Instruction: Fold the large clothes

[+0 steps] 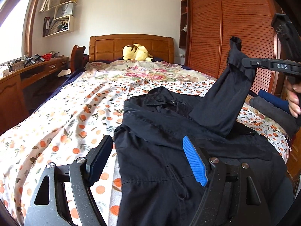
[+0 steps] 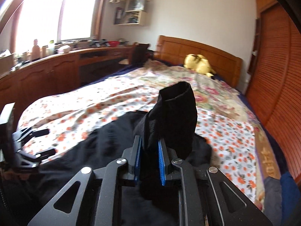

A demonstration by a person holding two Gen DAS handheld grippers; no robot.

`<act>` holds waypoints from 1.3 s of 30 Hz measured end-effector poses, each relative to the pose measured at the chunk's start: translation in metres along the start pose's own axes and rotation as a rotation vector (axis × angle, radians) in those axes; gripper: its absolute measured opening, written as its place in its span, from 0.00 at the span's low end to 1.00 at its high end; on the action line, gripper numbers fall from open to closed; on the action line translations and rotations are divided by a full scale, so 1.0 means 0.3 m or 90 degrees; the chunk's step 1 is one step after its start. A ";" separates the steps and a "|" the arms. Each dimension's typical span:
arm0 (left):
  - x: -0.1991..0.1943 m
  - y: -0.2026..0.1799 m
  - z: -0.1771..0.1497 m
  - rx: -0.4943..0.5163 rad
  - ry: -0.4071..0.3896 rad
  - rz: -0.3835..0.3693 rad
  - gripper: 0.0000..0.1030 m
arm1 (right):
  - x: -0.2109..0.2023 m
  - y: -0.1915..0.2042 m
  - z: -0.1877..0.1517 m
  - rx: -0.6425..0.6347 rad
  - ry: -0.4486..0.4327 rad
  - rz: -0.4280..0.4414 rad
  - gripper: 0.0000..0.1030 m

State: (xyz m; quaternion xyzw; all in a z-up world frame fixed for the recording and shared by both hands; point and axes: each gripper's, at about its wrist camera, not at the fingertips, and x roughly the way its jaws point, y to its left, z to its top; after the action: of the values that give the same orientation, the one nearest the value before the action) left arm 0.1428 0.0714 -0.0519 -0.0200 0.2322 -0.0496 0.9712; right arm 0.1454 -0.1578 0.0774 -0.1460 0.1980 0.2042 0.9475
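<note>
Bed (image 1: 56, 128): carries a dark jacket (image 1: 160, 150), spread collar-up | Jacket: soft, limp, light; best taken at cuffs and hem corners | Sleeve (image 1: 225, 98): lifted clear, cuff (image 2: 175, 92) upward | Right tongs (image 2: 149, 162): clenched on the sleeve | Left tongs (image 1: 148, 160): released, spread above the jacket's left edge, holding nothing.

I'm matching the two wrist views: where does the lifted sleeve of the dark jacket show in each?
Left wrist view: the dark jacket's lifted sleeve rises at right, pinched by the right gripper.
Right wrist view: sleeve stands at centre, between the fingers.
Shared landmark: yellow plush toy by the headboard.
</note>
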 end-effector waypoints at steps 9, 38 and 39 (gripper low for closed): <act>-0.053 0.051 -0.015 -0.009 -0.010 0.020 0.75 | -0.103 0.016 -0.009 0.015 0.008 0.066 0.53; -0.049 -0.046 -0.223 0.004 0.107 -0.054 0.66 | 0.071 -0.024 -0.300 0.101 0.154 -0.013 0.55; -0.047 -0.049 -0.233 0.004 0.113 -0.056 0.65 | 0.091 -0.031 -0.305 0.100 0.155 -0.011 0.55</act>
State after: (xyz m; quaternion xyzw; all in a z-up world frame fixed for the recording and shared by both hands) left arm 0.0975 0.0573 -0.1069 -0.0224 0.3157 -0.0943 0.9439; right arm 0.1437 -0.1898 -0.0132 -0.0970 0.3257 0.1607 0.9267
